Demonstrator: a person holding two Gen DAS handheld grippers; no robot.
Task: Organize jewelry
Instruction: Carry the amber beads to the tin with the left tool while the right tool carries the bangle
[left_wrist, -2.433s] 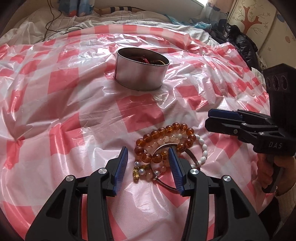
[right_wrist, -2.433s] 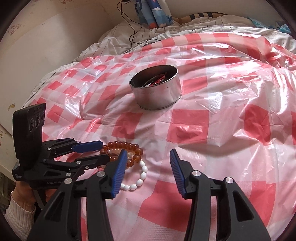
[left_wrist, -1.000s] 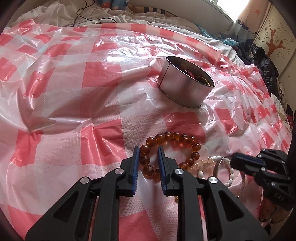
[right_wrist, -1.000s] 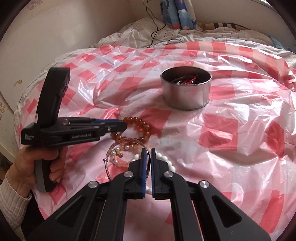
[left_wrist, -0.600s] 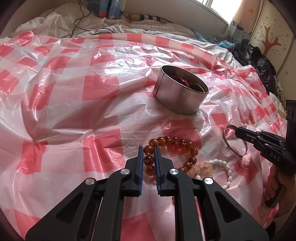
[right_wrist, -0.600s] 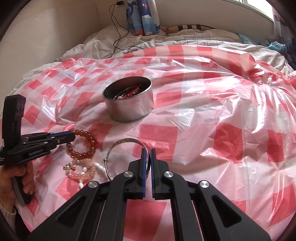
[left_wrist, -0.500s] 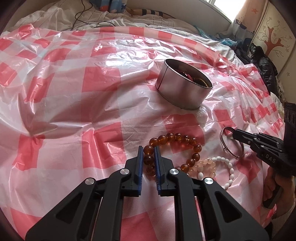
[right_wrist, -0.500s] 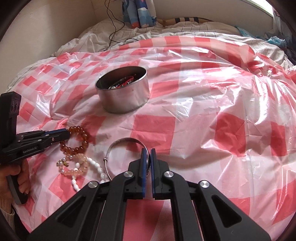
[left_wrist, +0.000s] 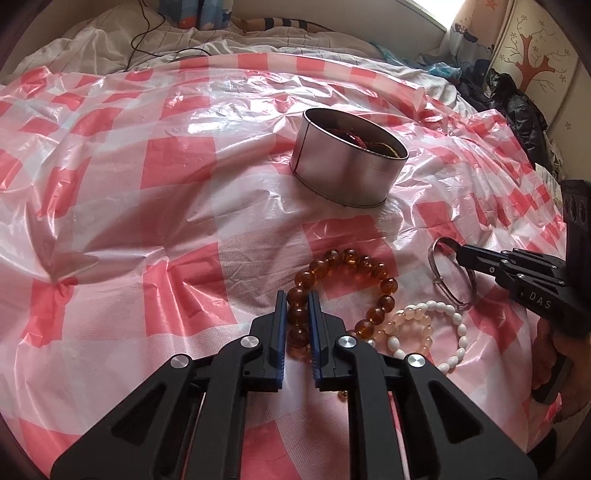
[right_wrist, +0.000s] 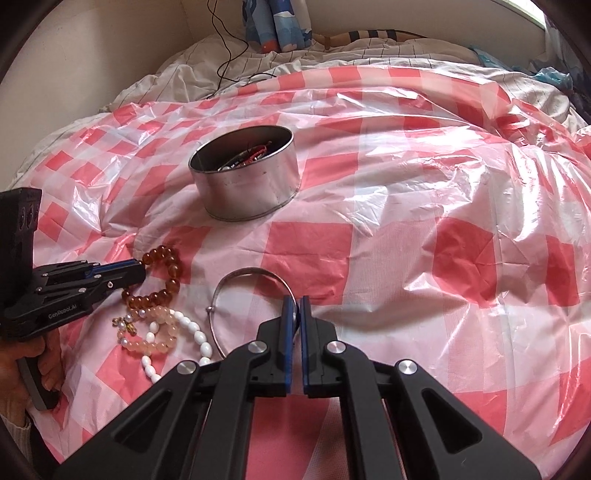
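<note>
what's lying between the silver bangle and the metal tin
Nothing: in the right wrist view, only bare checkered plastic sheet lies between the silver bangle and the metal tin.

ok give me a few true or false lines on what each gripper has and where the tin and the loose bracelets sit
1. The left gripper is shut on the amber bead bracelet. True.
2. The right gripper is open and holds nothing. False: it is shut on the silver bangle.
3. The metal tin already has jewelry inside. True.
4. The white bead bracelet lies inside the tin. False: it lies on the checked plastic sheet, beside a pale peach bead bracelet.
</note>
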